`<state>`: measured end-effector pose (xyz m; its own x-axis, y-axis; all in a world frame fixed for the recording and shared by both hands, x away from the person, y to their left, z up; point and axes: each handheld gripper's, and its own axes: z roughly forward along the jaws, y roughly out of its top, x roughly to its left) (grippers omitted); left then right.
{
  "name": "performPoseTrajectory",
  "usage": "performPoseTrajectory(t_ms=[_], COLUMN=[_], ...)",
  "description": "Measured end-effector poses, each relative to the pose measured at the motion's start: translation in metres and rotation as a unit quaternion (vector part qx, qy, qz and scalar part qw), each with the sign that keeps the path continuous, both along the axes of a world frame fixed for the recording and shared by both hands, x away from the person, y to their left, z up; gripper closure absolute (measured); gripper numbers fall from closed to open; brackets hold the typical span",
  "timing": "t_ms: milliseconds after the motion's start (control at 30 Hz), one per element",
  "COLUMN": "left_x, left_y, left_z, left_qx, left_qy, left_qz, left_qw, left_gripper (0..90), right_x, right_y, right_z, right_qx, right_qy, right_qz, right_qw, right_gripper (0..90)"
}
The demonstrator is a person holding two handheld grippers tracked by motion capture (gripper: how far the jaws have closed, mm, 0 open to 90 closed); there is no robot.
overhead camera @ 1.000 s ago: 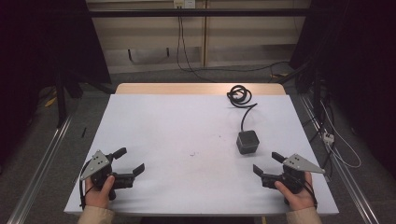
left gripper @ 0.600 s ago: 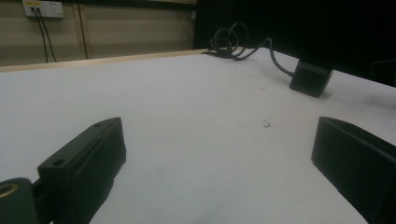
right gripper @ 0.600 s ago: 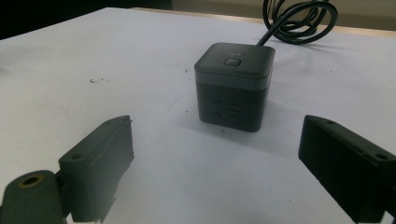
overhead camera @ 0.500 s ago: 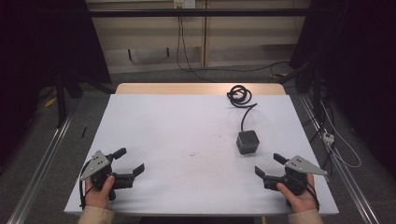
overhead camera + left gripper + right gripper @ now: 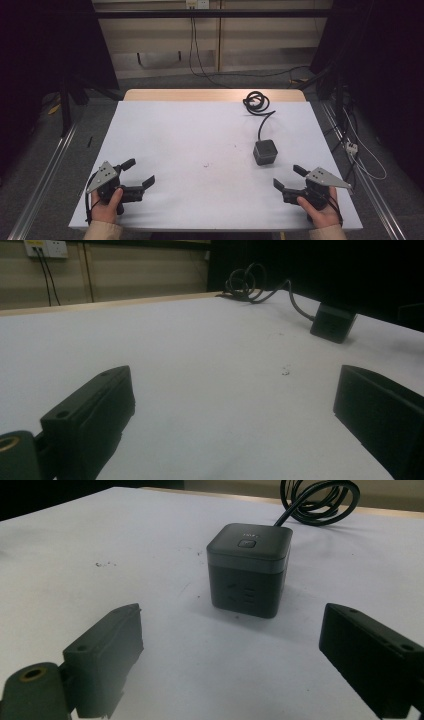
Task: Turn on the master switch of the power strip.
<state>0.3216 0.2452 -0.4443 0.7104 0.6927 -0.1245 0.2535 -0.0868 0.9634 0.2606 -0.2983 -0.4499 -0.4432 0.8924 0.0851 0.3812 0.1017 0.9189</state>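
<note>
High view: the cube socket (image 5: 264, 151) sits right of centre on the table (image 5: 175, 145), its cable (image 5: 258, 107) coiled behind. The right gripper (image 5: 291, 177) is near it, the left gripper (image 5: 138, 172) well apart; both are agape and empty.

Right gripper view: the cube socket (image 5: 249, 569) looks rigid, smooth, fairly light; grip opposite flat sides.

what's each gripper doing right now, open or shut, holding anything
left gripper: open, holding nothing
right gripper: open, holding nothing, facing the power cube
</note>
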Motion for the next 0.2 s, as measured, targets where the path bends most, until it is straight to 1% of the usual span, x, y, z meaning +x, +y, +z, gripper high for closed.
performPoseTrajectory(t_ms=[200], left_x=[0.0006], left_y=[-0.0019], left_z=[-0.0004], left_qx=[-0.001], left_qy=[0.002], left_qz=[0.000], left_qw=[1.0000], left_gripper=[2.7], right_x=[-0.0001], right_y=[-0.0004], right_z=[0.0001], right_qx=[-0.001], right_qy=[-0.001], right_qz=[0.000], right_qw=[1.0000], right_gripper=[10.5])
